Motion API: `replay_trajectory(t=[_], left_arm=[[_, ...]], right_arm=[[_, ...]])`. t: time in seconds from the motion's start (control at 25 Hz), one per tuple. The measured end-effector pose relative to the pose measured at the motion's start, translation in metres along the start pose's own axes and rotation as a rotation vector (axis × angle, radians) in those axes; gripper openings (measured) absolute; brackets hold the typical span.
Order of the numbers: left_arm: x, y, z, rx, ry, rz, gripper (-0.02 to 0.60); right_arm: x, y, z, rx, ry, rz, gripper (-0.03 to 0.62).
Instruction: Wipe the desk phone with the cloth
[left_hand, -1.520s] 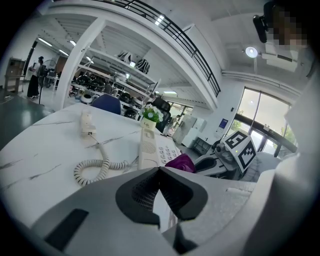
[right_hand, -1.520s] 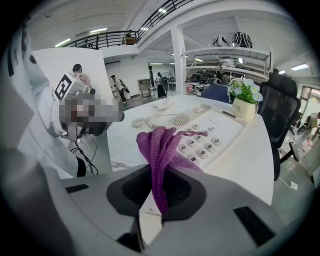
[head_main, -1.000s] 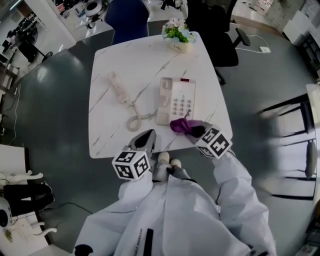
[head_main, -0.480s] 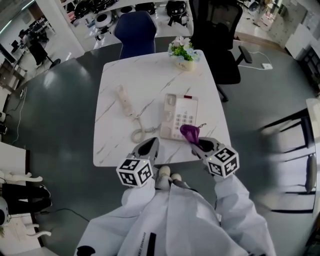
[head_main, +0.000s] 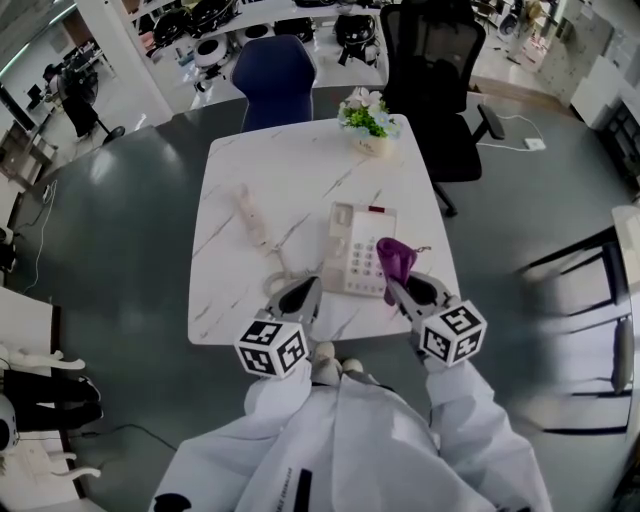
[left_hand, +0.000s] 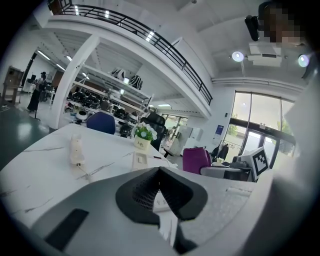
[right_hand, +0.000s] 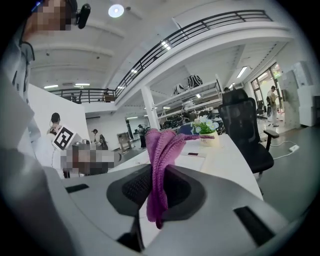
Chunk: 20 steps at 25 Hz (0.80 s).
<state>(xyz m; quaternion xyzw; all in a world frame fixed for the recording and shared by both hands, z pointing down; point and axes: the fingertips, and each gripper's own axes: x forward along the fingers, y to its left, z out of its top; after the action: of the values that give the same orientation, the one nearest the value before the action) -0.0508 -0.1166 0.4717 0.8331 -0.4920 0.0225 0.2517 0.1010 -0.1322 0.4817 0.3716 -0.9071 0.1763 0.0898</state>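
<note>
The beige desk phone (head_main: 358, 247) lies on the white marble table (head_main: 250, 170); its handset (head_main: 250, 213) rests off the cradle to the left, joined by a coiled cord (head_main: 283, 268). My right gripper (head_main: 396, 284) is shut on a purple cloth (head_main: 396, 258), held above the phone's near right corner. In the right gripper view the cloth (right_hand: 161, 165) hangs bunched between the jaws. My left gripper (head_main: 298, 296) hovers over the table's near edge, shut with nothing in it. The left gripper view shows the handset (left_hand: 76, 149), the phone (left_hand: 140, 161) and the cloth (left_hand: 196, 160).
A pot of flowers (head_main: 368, 122) stands at the table's far edge. A blue chair (head_main: 273, 80) and a black office chair (head_main: 432, 75) stand behind the table. A dark frame (head_main: 590, 290) is at the right, on the grey floor.
My right gripper has lifted the cloth up off the phone's near right corner and drawn back a little. The head view has shifted, so the table sits lower in it.
</note>
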Motion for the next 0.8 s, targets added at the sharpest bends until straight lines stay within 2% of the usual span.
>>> replay_trajectory(t=[0.28,0.56,0.8], left_arm=[[0.012,0.014,0.015,0.007,0.004,-0.018,-0.003],[0.029,0.032,0.024,-0.006,0.022,-0.042,-0.003],[0.046,0.047,0.032,-0.014,0.038,-0.066,-0.002]], right_arm=[[0.013,-0.019,0.026,0.041,-0.079,-0.086,0.040],[0.034,-0.037,0.050,0.040,-0.114,-0.159,0.040],[0.056,-0.053,0.062,-0.033,-0.094,-0.217,0.040]])
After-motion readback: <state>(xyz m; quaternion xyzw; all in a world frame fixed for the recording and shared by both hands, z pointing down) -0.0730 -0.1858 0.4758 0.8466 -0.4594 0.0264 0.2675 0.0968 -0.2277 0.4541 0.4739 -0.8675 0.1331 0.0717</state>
